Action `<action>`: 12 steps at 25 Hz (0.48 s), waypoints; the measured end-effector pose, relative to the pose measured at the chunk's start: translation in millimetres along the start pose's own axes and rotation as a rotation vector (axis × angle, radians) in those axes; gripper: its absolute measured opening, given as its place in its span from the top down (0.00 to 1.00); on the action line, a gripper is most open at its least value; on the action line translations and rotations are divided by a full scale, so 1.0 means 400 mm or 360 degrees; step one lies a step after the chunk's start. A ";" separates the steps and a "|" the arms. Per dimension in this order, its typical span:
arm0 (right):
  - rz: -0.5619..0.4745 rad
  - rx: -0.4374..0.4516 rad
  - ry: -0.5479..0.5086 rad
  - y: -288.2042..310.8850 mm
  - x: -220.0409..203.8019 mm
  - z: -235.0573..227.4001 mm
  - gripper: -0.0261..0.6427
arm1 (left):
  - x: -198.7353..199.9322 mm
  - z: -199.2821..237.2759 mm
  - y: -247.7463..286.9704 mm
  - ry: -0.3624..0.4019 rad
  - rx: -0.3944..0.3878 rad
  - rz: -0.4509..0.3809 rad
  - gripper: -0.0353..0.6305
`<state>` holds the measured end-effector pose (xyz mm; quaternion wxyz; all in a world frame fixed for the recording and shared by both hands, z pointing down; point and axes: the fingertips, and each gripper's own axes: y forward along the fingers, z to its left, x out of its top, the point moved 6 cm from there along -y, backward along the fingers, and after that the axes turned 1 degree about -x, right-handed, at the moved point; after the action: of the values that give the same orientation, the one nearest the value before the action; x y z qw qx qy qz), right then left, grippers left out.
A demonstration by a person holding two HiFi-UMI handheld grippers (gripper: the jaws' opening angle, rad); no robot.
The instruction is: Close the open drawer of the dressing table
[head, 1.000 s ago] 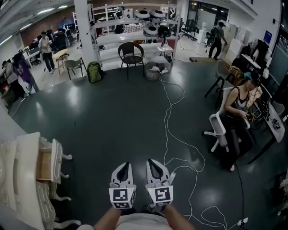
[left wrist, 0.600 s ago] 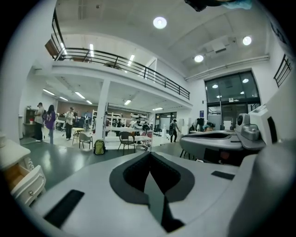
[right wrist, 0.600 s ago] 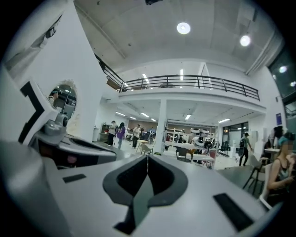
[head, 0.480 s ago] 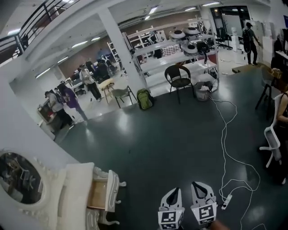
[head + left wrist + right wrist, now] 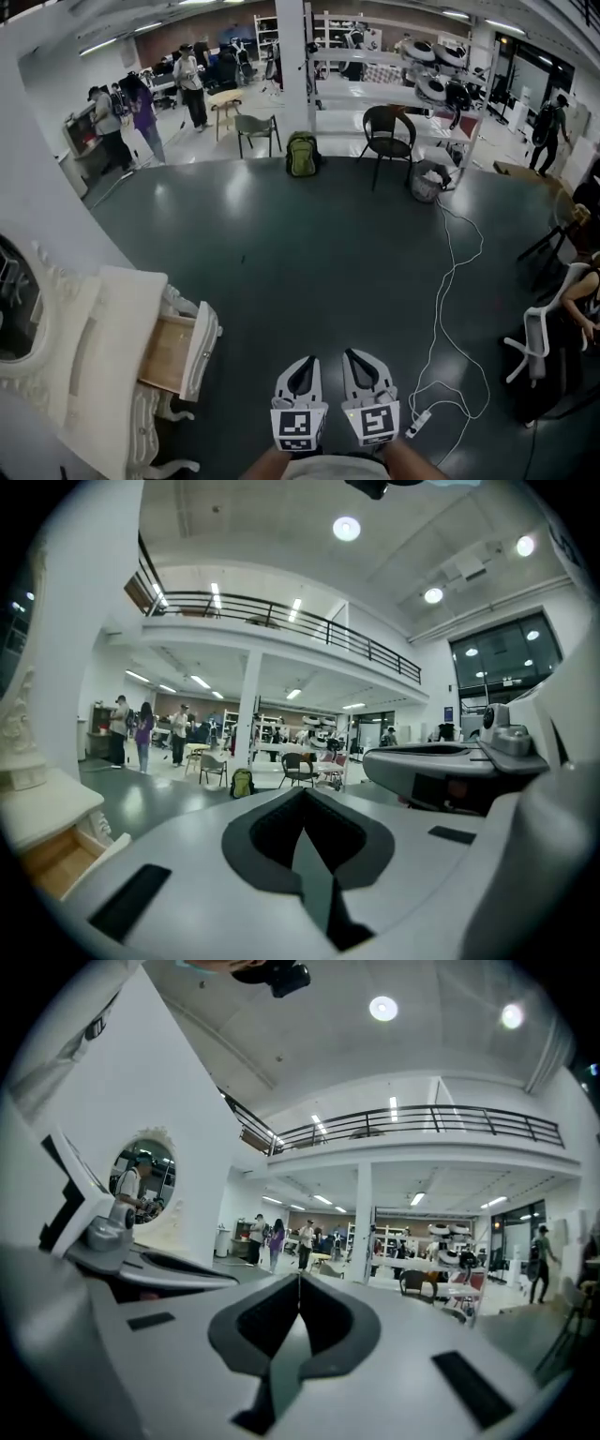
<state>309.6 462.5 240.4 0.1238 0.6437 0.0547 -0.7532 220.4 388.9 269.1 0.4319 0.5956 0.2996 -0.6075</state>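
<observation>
Left gripper and right gripper are hanging clenched and empty, well clear of the open drawer. Advise pressing its front squarely, straight into the dressing table.

We're in a big open lab-style hall, clearly no home. A dark glossy floor runs wide, a white pillar rises at its far edge, and a railed mezzanine hangs overhead under ceiling lights. White shelving carries a drum kit, with a black chair and a green backpack in front. A white cable snakes across to a power strip. People stand at the floor's far left corner; another person sits at its right edge. One ornate dressing table stands against the left wall.
</observation>
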 end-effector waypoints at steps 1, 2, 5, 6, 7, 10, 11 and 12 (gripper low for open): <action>-0.0005 0.0018 -0.0007 0.030 0.005 0.017 0.94 | 0.005 0.033 0.005 0.0004 0.0018 0.0000 0.94; -0.0015 0.0033 -0.0008 0.057 0.011 0.034 0.94 | 0.011 0.065 0.008 0.0008 0.0036 0.0000 0.94; -0.0027 0.0075 -0.0004 0.124 0.025 0.076 0.94 | 0.028 0.147 0.019 0.0011 0.0092 -0.0013 0.94; -0.0021 0.0096 -0.0014 0.142 0.027 0.085 0.94 | 0.035 0.166 0.025 0.0003 0.0108 -0.0019 0.94; -0.0013 0.0122 -0.0026 0.159 0.028 0.093 0.94 | 0.040 0.184 0.031 -0.0007 0.0125 -0.0025 0.94; 0.0001 0.0197 -0.0057 0.221 0.028 0.114 0.94 | 0.052 0.236 0.053 -0.0023 0.0176 -0.0041 0.94; 0.0000 0.0217 -0.0055 0.246 0.028 0.120 0.94 | 0.057 0.255 0.062 -0.0028 0.0195 -0.0040 0.94; -0.0006 0.0237 -0.0048 0.272 0.028 0.125 0.94 | 0.060 0.274 0.070 -0.0035 0.0216 -0.0034 0.94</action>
<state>288.0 344.1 245.9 0.0751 0.6395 -0.0022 -0.7651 196.4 276.1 262.0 0.3871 0.6136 0.2593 -0.6375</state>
